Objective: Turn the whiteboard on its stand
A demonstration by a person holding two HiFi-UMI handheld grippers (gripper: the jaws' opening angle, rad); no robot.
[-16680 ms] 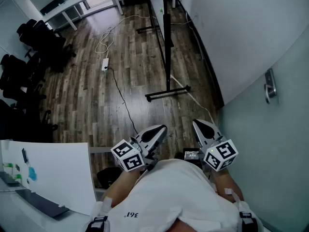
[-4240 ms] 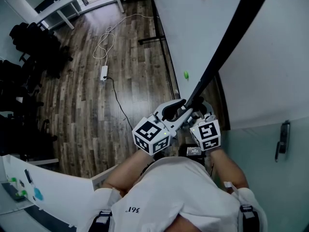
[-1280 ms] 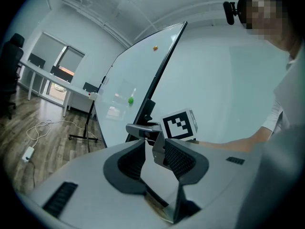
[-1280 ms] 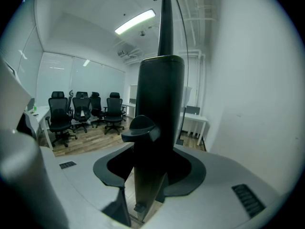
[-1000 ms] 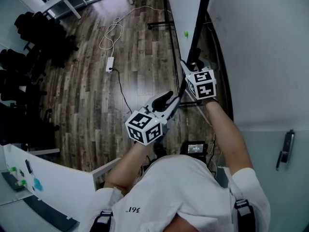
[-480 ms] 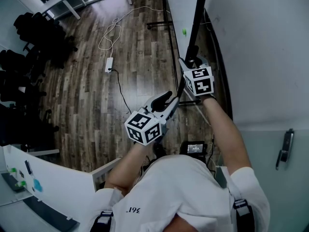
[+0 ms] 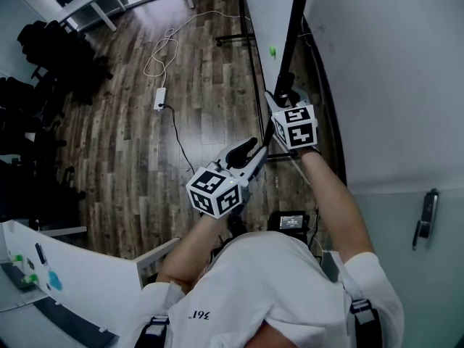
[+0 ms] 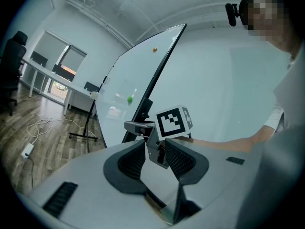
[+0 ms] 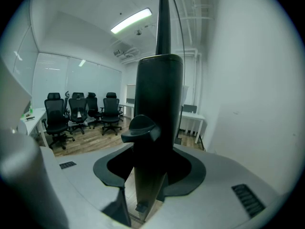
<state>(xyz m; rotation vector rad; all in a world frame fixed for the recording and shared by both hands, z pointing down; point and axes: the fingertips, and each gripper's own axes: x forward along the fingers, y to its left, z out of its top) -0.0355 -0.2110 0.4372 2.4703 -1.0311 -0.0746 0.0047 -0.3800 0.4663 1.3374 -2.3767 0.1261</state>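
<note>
The whiteboard frame (image 7: 296, 20) stands between the jaws of the right gripper (image 7: 280, 96), with the left gripper (image 7: 250, 149) behind-left and the power strip (image 7: 157, 98) farther left.

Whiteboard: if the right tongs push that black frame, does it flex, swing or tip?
Probably stiff: the whiteboard is a flat panel in a black frame, which the right tongs clamp. Likely to swing rather than slide; a knob on that frame hints at a pivot lock. Tipping seems unlikely, since the stand foot lies long across the floor.

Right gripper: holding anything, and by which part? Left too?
Right gripper is shut on the black side bar of the whiteboard, beside its knob. Left gripper is open, holding nothing.
</note>
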